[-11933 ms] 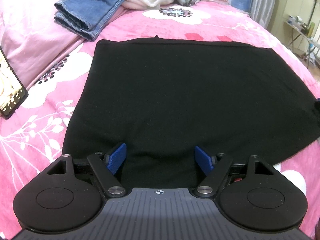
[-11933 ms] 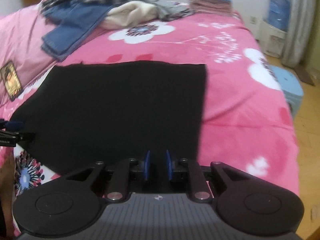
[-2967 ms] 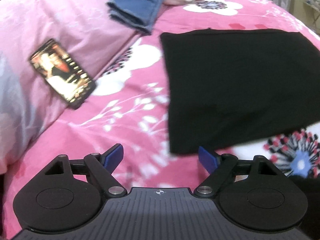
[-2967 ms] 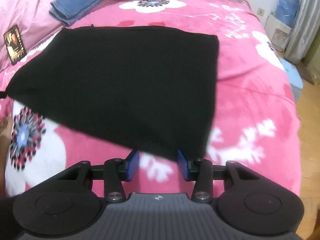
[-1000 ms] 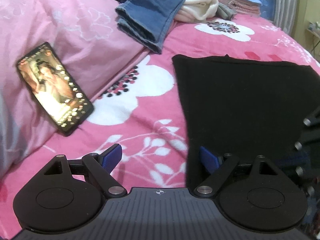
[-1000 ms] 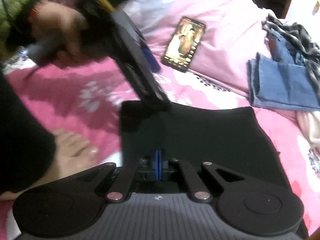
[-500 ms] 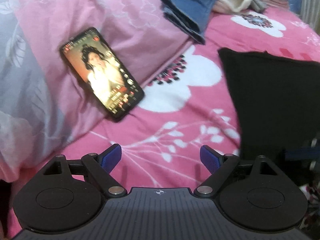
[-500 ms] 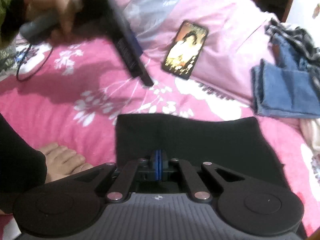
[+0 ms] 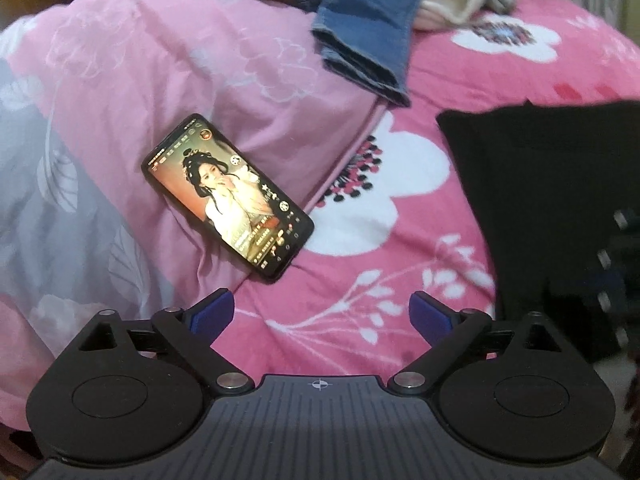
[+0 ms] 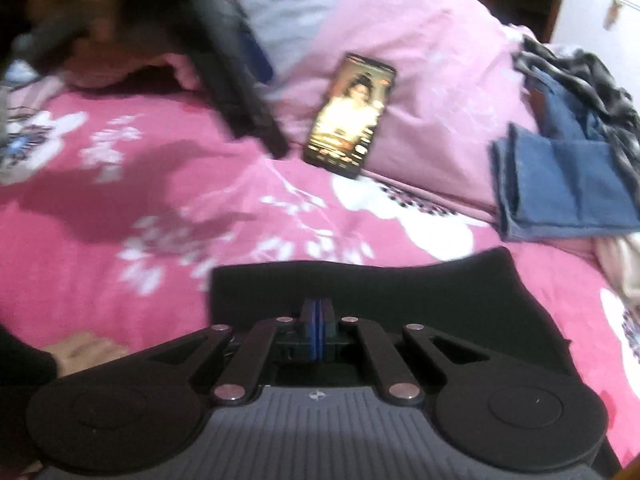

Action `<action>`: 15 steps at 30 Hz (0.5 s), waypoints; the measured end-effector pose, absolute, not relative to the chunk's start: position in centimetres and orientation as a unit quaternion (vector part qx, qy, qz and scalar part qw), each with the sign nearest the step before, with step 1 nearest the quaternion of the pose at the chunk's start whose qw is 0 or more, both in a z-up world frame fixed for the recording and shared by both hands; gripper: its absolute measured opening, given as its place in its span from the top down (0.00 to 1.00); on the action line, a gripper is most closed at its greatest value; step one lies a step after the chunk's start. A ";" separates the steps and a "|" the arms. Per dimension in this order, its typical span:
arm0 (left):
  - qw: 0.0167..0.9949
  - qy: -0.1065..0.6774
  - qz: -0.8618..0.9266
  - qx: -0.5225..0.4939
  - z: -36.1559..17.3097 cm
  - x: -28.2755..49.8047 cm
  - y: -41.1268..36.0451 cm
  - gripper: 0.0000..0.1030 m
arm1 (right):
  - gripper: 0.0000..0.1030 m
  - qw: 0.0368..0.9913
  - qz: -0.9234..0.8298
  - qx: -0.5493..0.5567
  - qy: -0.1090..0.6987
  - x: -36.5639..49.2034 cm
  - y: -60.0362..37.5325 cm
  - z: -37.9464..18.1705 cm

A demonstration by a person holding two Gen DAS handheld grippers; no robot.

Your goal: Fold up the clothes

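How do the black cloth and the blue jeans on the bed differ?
The black cloth lies spread flat and neatly folded on the bright pink bedspread; the blue jeans sit in a looser heap, partly on the paler pink quilt. The right claw is shut over the black cloth, though a pinch isn't visible; nothing touches the jeans. Both are clothes on one bed.

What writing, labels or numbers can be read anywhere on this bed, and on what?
No text can be read.
Phone: small icons and captions along the lit screen's edges, too small and blurred to read in either view.
Jeans, black cloth, floral bedspread: no label or print showing.
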State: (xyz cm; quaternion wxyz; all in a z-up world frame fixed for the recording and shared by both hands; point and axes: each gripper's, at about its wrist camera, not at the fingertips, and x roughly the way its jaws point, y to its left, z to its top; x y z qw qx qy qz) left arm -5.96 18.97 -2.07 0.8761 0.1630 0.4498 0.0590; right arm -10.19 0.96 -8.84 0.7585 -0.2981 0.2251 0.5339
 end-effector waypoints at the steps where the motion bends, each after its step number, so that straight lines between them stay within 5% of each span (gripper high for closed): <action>1: 0.874 0.452 0.058 0.167 -2.2 -6.2 18.8 0.07 | 0.99 0.757 0.534 -0.301 0.226 -10.1 1.2 -9.2; 15: 0.886 0.445 0.007 0.126 -3.1 -6.0 15.6 0.06 | 0.99 0.712 0.598 -0.262 0.257 -14.7 -2.0 -7.4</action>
